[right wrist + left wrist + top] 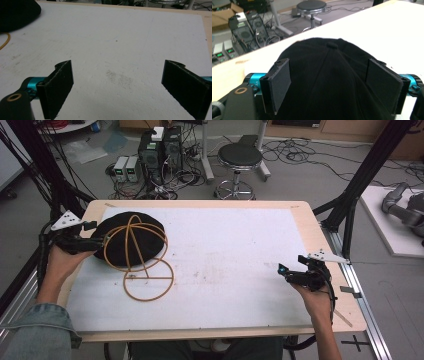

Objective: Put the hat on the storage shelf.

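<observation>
Cap point(129, 239) crown up beside wire stand point(145, 265), left gripper point(329, 85) jaws spread around it

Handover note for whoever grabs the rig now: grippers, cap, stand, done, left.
Left gripper: jaws open, straddling the black cap from its left side, not clamped.
Right gripper: open, holding nothing, over the white mat at the right.
The cap sits on the wire stand at the table's left.
Done: left gripper in position.
Left: probably close on the cap and move it.
</observation>
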